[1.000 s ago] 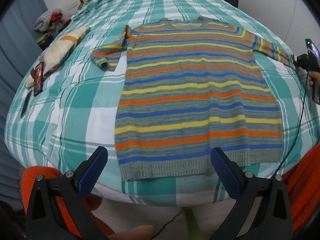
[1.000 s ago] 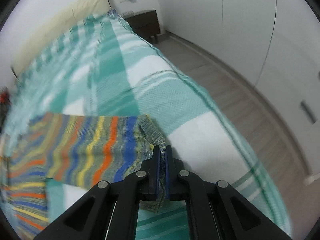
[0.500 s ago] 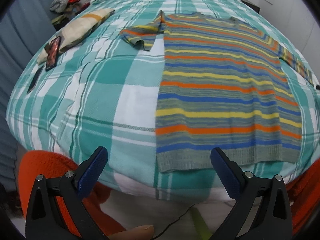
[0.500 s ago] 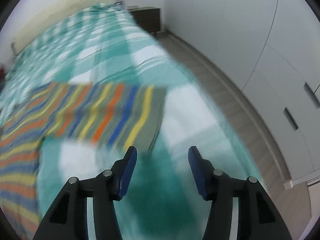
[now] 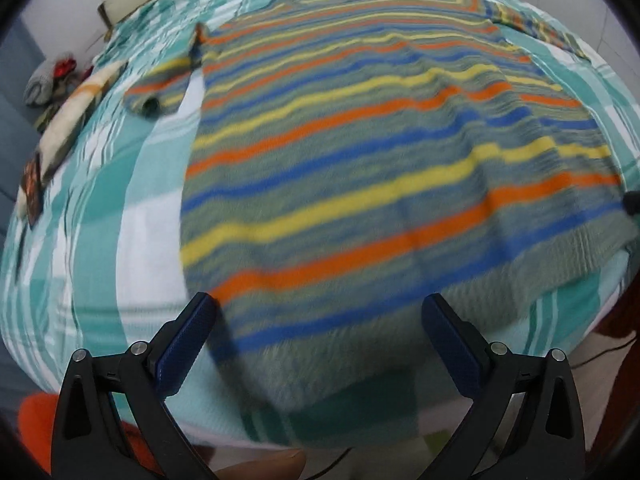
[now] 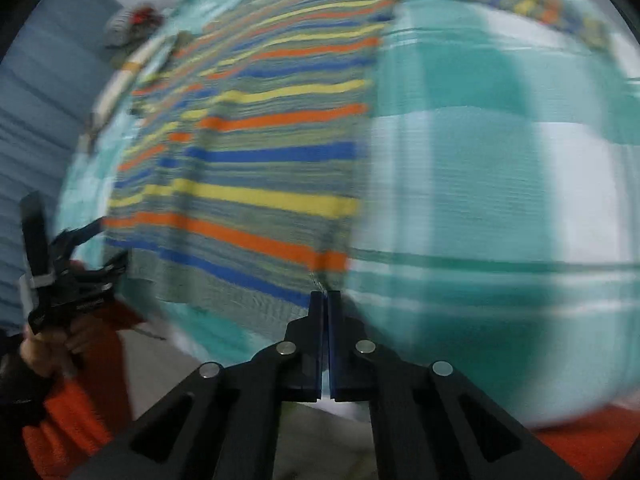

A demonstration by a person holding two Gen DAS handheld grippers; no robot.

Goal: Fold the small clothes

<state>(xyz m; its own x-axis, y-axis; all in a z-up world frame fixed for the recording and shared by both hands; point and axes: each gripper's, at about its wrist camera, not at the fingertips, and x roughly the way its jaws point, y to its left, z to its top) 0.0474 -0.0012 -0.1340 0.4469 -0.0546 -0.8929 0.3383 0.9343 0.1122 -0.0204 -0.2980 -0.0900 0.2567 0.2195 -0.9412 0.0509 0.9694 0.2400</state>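
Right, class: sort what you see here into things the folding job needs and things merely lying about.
For the job:
striped sweater
left gripper, open
right gripper, shut at the hem corner

Lying about:
checked bedspread
folded cream cloth
clothes heap

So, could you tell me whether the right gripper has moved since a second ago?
Yes. The right gripper left the sleeve end and came down the bed to the sweater's bottom corner, where it is shut.

Left gripper [image 5: 320, 344] fingers spread wide; right gripper [image 6: 325, 300] fingers pressed together.
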